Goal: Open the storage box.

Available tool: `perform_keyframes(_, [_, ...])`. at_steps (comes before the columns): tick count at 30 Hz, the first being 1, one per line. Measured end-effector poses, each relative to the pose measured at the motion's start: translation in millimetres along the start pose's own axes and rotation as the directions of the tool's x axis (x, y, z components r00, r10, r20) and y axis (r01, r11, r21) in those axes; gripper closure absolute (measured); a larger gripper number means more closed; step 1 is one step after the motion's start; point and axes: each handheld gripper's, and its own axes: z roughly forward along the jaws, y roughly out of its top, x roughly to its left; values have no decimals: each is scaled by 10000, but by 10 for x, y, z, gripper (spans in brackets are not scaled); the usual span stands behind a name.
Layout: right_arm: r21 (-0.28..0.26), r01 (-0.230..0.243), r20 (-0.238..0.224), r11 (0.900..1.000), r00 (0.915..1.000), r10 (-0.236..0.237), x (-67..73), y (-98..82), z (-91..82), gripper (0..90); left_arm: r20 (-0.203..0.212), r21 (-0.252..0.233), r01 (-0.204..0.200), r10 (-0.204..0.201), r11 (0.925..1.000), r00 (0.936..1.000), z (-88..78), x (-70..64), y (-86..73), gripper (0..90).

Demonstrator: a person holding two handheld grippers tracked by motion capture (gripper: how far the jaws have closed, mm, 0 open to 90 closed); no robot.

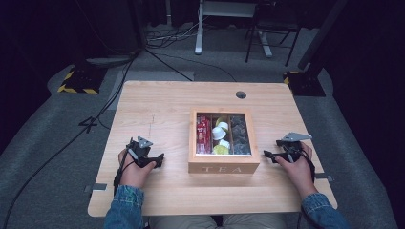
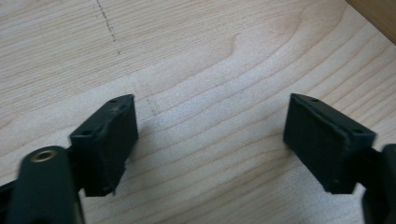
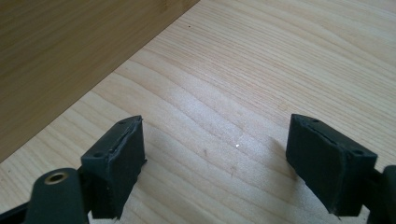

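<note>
Wooden, glass-lidded square tea box [image 1: 223, 164] reads "TEA" on its front; your left gripper [image 1: 154, 161] and right gripper [image 1: 270, 155] flank it, both spread, holding nothing.

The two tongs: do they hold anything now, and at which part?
Nothing is held. The left tongs and the right tongs stand open over bare table, either side of the tea box.
</note>
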Motion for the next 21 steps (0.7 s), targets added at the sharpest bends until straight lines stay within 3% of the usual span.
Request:
perform_keyframes(3, [-1, -7, 5, 10000, 10000, 7, 0, 1, 1, 193, 63, 140, 42, -43, 9999, 10000, -31, -20, 37, 255])
perform_keyframes(9, [-8, 7, 5, 10000, 10000, -7, 2, 1, 1, 195, 236, -242, -109, 115, 9996, 9997, -200, -94, 169, 260])
perform_keyframes(13, [-8, 8, 2, 10000, 10000, -8, 1, 0, 1, 195, 384, -145, -213, 218, 9997, 9990, -311, -132, 223, 266])
perform_keyframes(21, [-9, 5, 3, 10000, 10000, -5, 2, 0, 1, 195, 580, -222, -725, 737, 9971, 9956, -489, -275, 330, 272])
